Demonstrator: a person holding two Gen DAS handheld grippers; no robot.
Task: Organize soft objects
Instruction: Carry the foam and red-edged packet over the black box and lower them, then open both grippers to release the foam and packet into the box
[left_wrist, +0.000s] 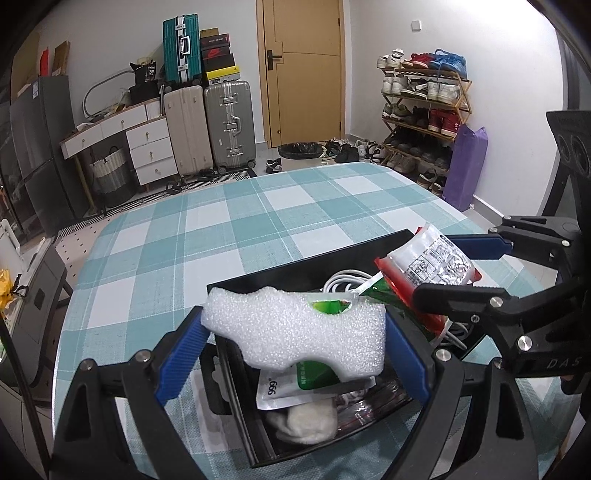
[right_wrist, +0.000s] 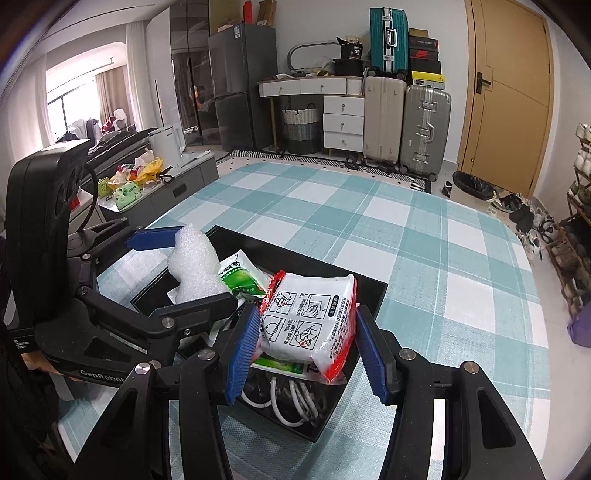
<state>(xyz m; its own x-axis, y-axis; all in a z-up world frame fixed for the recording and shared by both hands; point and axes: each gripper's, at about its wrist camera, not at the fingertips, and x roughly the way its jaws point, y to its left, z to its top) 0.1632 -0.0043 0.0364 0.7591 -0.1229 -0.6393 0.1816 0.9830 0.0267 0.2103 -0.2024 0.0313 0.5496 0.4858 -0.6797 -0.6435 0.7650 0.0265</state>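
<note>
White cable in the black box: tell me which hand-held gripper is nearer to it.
Right. The right hand-held gripper holds a packet directly above the cable; the left holds foam further along the box.

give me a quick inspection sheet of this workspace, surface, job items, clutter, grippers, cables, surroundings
surface: table with teal and white checked cloth, bare apart from the tray.
job's things: white foam piece and red and white packet, both held above the black tray.
clutter: tray also holds green sachets and a white soft lump.
grippers: left gripper shut on the foam piece; right gripper shut on the packet.
cables: white cable coiled in the tray.
surroundings: suitcases, wooden door, shoe rack, white drawers.
</note>
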